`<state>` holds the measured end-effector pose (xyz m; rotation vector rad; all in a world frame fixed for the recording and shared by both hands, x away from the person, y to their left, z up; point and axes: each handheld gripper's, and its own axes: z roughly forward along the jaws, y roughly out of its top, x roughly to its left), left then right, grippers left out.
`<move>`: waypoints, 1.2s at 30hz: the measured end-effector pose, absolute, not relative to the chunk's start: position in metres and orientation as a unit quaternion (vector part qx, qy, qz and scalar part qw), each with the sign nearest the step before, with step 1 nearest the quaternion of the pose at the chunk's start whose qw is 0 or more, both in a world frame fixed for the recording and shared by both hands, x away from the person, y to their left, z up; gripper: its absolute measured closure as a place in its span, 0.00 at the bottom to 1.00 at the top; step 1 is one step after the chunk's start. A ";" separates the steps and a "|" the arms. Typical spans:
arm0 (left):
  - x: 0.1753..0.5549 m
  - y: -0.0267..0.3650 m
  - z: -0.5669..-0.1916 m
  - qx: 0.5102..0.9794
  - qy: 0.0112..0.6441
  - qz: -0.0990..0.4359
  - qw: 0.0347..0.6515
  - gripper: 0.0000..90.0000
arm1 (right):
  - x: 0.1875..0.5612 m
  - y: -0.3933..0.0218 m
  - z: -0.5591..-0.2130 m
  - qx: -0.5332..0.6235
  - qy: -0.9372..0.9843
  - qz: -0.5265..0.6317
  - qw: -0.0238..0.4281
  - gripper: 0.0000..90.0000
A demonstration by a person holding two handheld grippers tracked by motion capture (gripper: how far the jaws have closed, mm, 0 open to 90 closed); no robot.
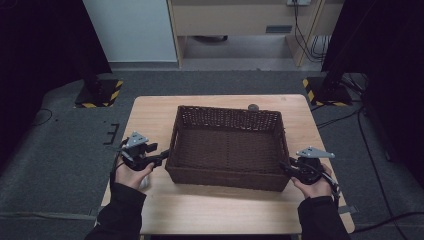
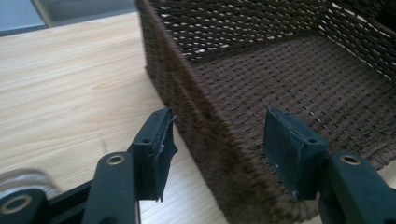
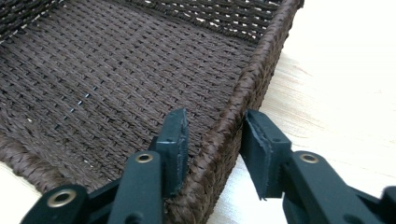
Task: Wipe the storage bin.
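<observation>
**A:** ok so the left gripper (image 1: 161, 159) sits at about 8 o'clock on the table (image 1: 150, 115), jaws spread wide and straddling the left wall of the wicker basket (image 1: 227, 144). In the left gripper view one pad (image 2: 156, 154) hangs outside the wall and the other is inside over the woven floor, and there's a clear gap on both sides, so no squeeze on it. That outside pad looks a bit frayed along its edge.

**B:** and the right gripper (image 1: 286, 167)?

**A:** Around 4 o'clock, same deal on the right wall near the front corner. Jaws are much closer together here, one inside, one outside the rim. The right gripper view has the inside pad (image 3: 176, 144) just about against the weave, the outer one just beside it. Can't tell if it's really pinching.

**B:** basket itself?

**A:** Dead centre of the table, flat on the wood. Further back at 12 o'clock there's a small dark round thing (image 1: 253, 106) just behind the far rim.
</observation>
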<state>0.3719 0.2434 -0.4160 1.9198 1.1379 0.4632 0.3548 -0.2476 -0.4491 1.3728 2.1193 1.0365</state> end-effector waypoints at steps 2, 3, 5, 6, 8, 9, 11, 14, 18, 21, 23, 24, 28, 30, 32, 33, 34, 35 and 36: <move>0.373 0.240 -0.419 0.769 0.452 0.182 0.415 0.48 | 0.356 -0.247 -0.449 0.492 0.760 0.371 0.206 0.71; 0.373 0.240 -0.419 0.769 0.452 0.182 0.415 0.48 | 0.356 -0.247 -0.449 0.492 0.760 0.371 0.206 0.71; 0.374 0.237 -0.423 0.773 0.451 0.178 0.410 0.49 | 0.357 -0.246 -0.449 0.489 0.762 0.369 0.211 0.72; 0.374 0.236 -0.425 0.776 0.450 0.176 0.406 0.49 | 0.359 -0.246 -0.449 0.488 0.762 0.370 0.210 0.73; 0.375 0.235 -0.427 0.778 0.451 0.172 0.404 0.50 | 0.361 -0.247 -0.450 0.487 0.763 0.371 0.210 0.74; 0.375 0.235 -0.427 0.778 0.451 0.172 0.404 0.50 | 0.361 -0.247 -0.450 0.487 0.763 0.371 0.210 0.74; 0.376 0.234 -0.431 0.783 0.450 0.169 0.394 0.53 | 0.365 -0.246 -0.451 0.488 0.759 0.375 0.213 0.75; 0.377 0.231 -0.436 0.787 0.451 0.159 0.390 0.56 | 0.366 -0.245 -0.450 0.488 0.760 0.370 0.217 0.73; 0.376 0.228 -0.438 0.788 0.449 0.154 0.392 0.63 | 0.362 -0.247 -0.445 0.491 0.756 0.375 0.216 0.68; 0.374 0.227 -0.438 0.785 0.454 0.156 0.392 0.64 | 0.359 -0.250 -0.439 0.490 0.750 0.387 0.217 0.68; 0.373 0.226 -0.439 0.782 0.458 0.150 0.395 0.65 | 0.357 -0.250 -0.439 0.489 0.753 0.384 0.214 0.69; 0.372 0.225 -0.439 0.782 0.457 0.150 0.396 0.65 | 0.357 -0.249 -0.441 0.493 0.757 0.374 0.211 0.71; 0.370 0.221 -0.438 0.797 0.444 0.158 0.379 0.62 | 0.359 -0.246 -0.444 0.500 0.758 0.361 0.212 0.79; 0.371 0.222 -0.436 0.794 0.445 0.160 0.382 0.56 | 0.360 -0.246 -0.443 0.500 0.759 0.358 0.216 0.80; 0.372 0.224 -0.434 0.788 0.447 0.168 0.389 0.55 | 0.361 -0.246 -0.445 0.500 0.756 0.359 0.221 0.82; 0.373 0.226 -0.434 0.783 0.449 0.176 0.393 0.53 | 0.364 -0.248 -0.446 0.503 0.752 0.365 0.219 0.82; 0.373 0.227 -0.435 0.780 0.451 0.177 0.396 0.53 | 0.366 -0.249 -0.446 0.504 0.750 0.368 0.219 0.83; 0.373 0.227 -0.435 0.780 0.451 0.177 0.396 0.51 | 0.366 -0.249 -0.446 0.504 0.750 0.368 0.219 0.83; 0.375 0.226 -0.439 0.778 0.452 0.174 0.401 0.50 | 0.369 -0.249 -0.447 0.505 0.748 0.368 0.223 0.84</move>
